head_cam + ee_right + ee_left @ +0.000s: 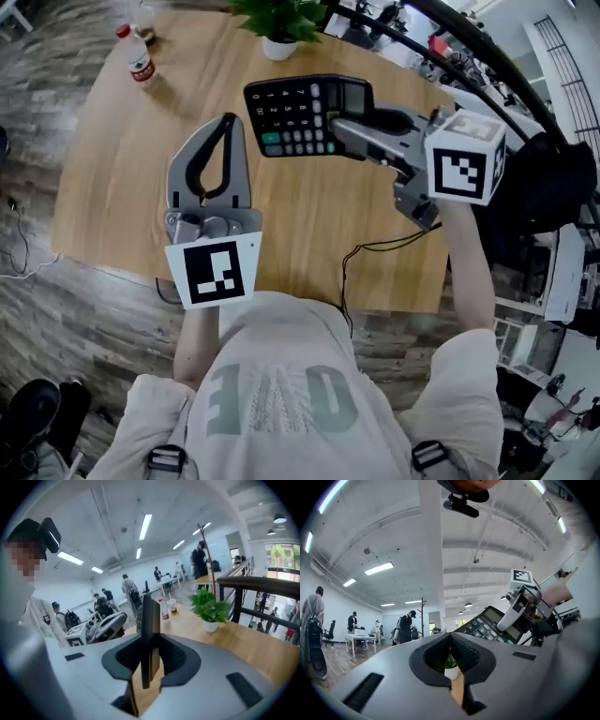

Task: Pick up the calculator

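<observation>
Left gripper (230,122) closed, right gripper (337,129) clamped

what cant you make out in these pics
- calculator: in the head view the right gripper partly covers its display end, and the screen is too small to read. The right gripper view shows it only edge-on, so no keys are visible.
- plant: in the head view, the top edge cuts it off.
- bottle: in the head view, the label print is too small to read.

table (122,178): wood, matt | calculator (298,117): blk plastic, smooth
</observation>
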`<act>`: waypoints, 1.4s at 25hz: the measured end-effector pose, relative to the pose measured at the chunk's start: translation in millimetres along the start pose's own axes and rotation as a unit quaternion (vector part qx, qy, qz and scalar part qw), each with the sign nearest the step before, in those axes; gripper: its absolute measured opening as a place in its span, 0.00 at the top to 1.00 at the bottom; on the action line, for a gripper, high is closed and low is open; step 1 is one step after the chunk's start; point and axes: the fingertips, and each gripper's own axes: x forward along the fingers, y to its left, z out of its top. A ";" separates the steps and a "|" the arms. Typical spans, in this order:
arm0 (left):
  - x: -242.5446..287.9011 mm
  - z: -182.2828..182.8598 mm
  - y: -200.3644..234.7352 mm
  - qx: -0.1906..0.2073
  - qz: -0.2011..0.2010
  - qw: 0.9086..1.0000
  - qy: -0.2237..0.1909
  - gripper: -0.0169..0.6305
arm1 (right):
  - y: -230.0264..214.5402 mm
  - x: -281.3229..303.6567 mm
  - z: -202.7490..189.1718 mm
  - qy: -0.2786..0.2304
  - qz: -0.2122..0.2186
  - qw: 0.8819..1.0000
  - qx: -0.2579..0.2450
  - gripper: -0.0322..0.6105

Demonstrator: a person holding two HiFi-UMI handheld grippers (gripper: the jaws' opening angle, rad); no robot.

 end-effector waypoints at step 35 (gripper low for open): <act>-32.1 63.8 -45.3 -0.014 -0.095 0.993 -0.066 0.96 | 84.1 -118.3 -44.8 -0.420 -0.193 0.872 0.164 0.80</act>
